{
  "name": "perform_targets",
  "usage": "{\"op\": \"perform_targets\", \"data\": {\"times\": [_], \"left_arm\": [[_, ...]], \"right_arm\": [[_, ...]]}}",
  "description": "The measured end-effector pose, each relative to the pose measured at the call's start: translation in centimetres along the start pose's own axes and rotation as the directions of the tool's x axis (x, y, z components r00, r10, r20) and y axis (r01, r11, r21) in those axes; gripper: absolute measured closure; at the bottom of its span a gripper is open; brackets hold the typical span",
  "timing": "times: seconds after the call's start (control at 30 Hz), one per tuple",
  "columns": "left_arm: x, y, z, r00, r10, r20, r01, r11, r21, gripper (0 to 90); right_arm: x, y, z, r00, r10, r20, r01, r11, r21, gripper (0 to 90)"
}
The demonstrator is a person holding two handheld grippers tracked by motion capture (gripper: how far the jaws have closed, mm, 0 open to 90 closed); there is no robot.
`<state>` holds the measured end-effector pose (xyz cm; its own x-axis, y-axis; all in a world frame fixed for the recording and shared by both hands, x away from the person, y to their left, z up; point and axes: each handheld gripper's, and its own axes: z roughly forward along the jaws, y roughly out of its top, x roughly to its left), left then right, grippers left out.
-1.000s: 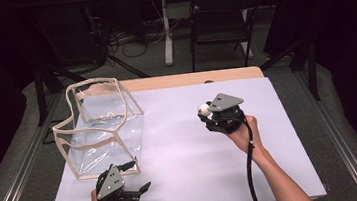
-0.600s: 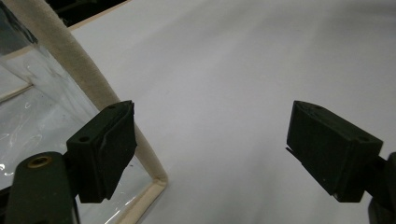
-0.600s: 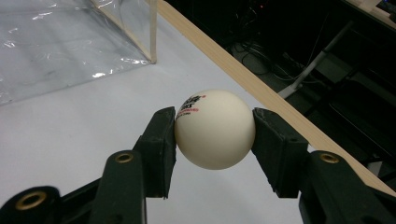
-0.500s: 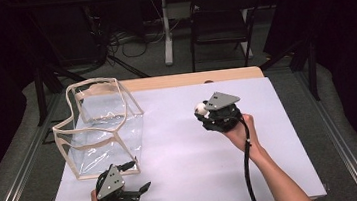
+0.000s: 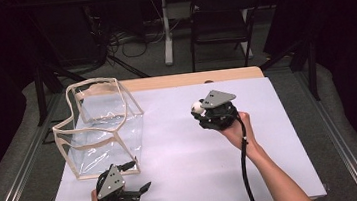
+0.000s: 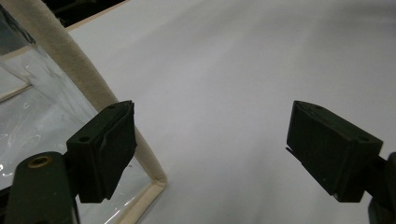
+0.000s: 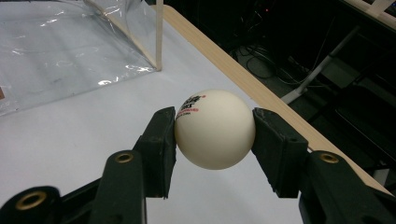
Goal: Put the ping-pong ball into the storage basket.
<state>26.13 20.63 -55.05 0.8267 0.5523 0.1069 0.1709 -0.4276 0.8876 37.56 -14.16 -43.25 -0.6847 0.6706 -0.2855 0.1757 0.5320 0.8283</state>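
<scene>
While the desk [image 5: 185, 180] carries little else, these stand as follows:
Clear bag: a see-through bag [image 5: 100, 126] with cream edging stands open on the desk's left part, well apart from the ball.
Left gripper [image 5: 135, 194]: just beside the bag's near corner, jaws spread apart with nothing between them.
Ball: a white ball [image 7: 215, 129] with red and black print sits off to the bag's right, raised above the desk.
Right gripper [image 7: 214, 140]: clamped on the ball, a pad pressing each side.
</scene>
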Motion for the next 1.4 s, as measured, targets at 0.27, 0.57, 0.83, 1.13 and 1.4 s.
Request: {"op": "perform_targets", "data": {"times": [0.27,0.57,0.83,1.13,1.4], "left_arm": [[0.0,0.0,0.0,1.0000,0.000,0.001,0.000,1.0000,-0.001,16.2],[0.0,0.0,0.0,1.0000,0.000,0.001,0.000,1.0000,-0.002,16.2],[0.0,0.0,0.0,1.0000,-0.002,0.000,0.002,1.0000,-0.002,16.2],[0.0,0.0,-0.1,1.0000,-0.001,-0.002,0.001,1.0000,-0.002,16.2],[0.0,0.0,-0.1,1.0000,-0.002,-0.001,0.002,1.0000,-0.003,16.2]], "right_arm": [[0.1,0.6,0.3,0.9999,-0.008,-0.011,0.008,1.000,-0.005,50.6],[0.3,1.1,0.6,0.9997,-0.016,-0.019,0.015,1.000,-0.008,50.6],[0.4,1.5,0.7,0.9995,-0.021,-0.024,0.021,1.000,-0.013,50.6],[0.8,2.0,1.1,0.9986,-0.044,-0.031,0.043,0.999,-0.007,50.6],[1.0,2.5,1.4,0.9980,-0.053,-0.036,0.053,0.999,-0.007,50.6]]}}
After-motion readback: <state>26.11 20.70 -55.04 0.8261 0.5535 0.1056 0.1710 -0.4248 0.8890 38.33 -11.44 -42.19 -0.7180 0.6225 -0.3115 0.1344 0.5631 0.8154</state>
